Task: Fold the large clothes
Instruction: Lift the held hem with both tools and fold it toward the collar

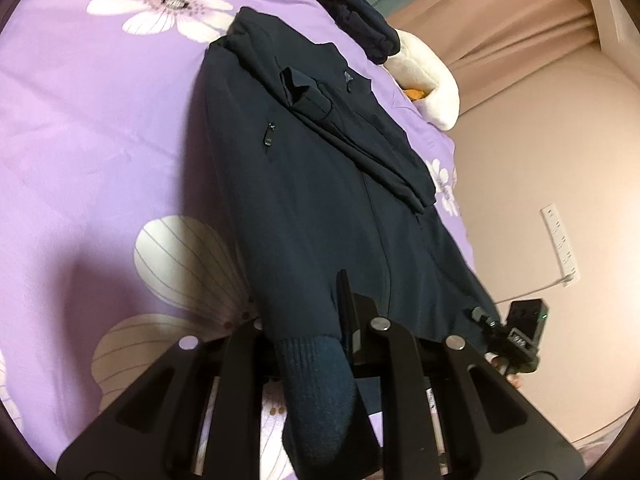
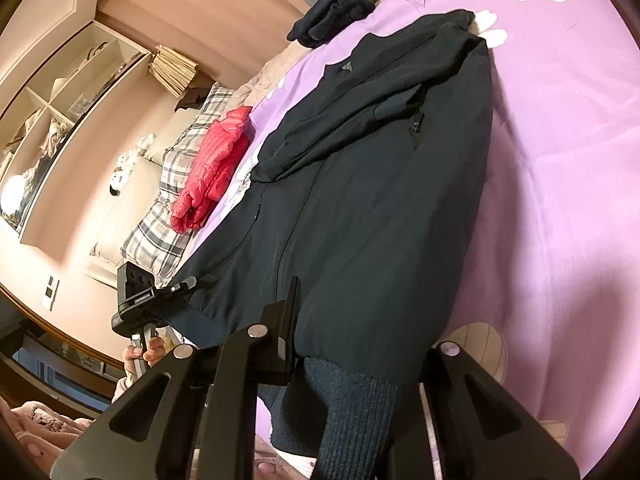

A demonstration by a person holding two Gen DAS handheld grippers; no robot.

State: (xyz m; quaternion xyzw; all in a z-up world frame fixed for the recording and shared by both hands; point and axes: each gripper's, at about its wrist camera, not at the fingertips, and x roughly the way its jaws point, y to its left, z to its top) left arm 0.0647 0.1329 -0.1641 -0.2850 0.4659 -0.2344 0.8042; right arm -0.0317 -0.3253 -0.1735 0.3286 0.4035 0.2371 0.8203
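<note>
— Where is the jacket (image 1: 304, 200) found?

— It is spread lengthwise on the purple flowered bedspread (image 1: 100, 128), zip side up, with one sleeve (image 1: 360, 140) folded across the chest. Its ribbed hem (image 1: 316, 384) is lifted off the bed at the near end.

— How is the left gripper (image 1: 320, 344) seen?

— It is clenched on the ribbed hem — the knit band is pinched between the black fingers (image 1: 344, 320).

— And the right gripper (image 2: 360, 360)?

— It is likewise clamped on the hem (image 2: 360, 400), at the other corner. In its view, the left gripper (image 2: 176, 286) is seen holding the far corner, gripped by a hand (image 2: 148, 354).

— What lies beyond?

— A dark bundle of cloth (image 1: 360, 20) is placed near the collar, and a red puffy garment (image 2: 212, 168) is laid on a plaid pillow (image 2: 168, 208).
</note>
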